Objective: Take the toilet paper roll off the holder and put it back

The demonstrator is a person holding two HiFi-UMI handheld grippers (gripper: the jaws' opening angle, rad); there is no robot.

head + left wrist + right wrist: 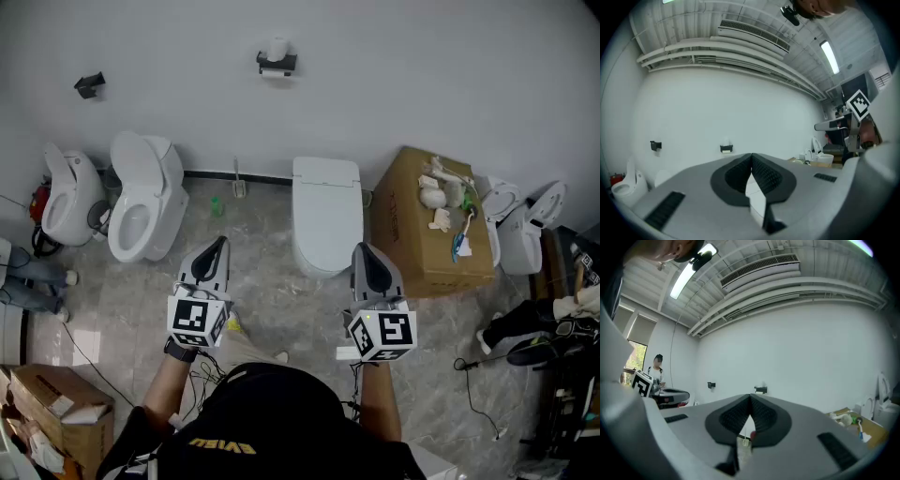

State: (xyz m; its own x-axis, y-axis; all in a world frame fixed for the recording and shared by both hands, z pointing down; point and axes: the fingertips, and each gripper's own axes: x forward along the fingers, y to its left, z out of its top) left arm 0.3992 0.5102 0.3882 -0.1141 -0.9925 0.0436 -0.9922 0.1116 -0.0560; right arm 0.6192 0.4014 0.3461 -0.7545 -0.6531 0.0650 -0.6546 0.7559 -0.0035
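Roll point(277, 49) sits on its holder point(277, 65) on the wall, well apart from my left gripper point(221, 244) and right gripper point(362, 249). A closed toilet point(325, 220) and a cardboard box point(412, 220) stand between. In the left gripper view, my jaws are pressed together, empty, with the holder far ahead. In the right gripper view, my jaws likewise meet on nothing.

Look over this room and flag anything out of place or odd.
Nothing looks spilled or broken. Oddly, several toilets stand side by side along one wall, with a cardboard box among them carrying loose small items. The toilet paper roll sits on its holder; a second holder further left is bare.
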